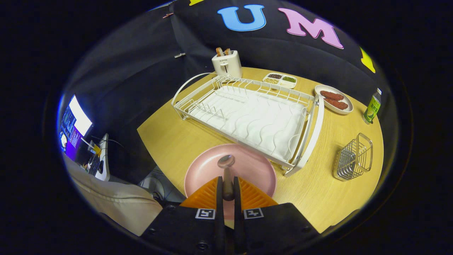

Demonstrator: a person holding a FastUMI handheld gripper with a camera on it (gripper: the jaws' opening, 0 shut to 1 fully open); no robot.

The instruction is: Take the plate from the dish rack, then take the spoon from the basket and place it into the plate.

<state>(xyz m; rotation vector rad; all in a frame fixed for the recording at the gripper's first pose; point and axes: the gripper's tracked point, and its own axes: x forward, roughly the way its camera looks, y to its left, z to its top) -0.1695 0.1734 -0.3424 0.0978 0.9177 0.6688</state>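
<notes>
One spoon (227,173) clamped in the closed tool (228,187) over one plate (247,166)

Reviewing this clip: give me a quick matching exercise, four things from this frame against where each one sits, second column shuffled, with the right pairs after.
Things:
1. spoon
2. pink plate
3. wire basket
4. toaster

Places:
A. on the table beyond the dish rack's far end
B. handle clamped between the gripper's fingers, bowl over the plate
C. on the table between the fingers and the rack
D. lying on its side, to the right of the rack

Pairs: 1-B, 2-C, 3-D, 4-A
</notes>
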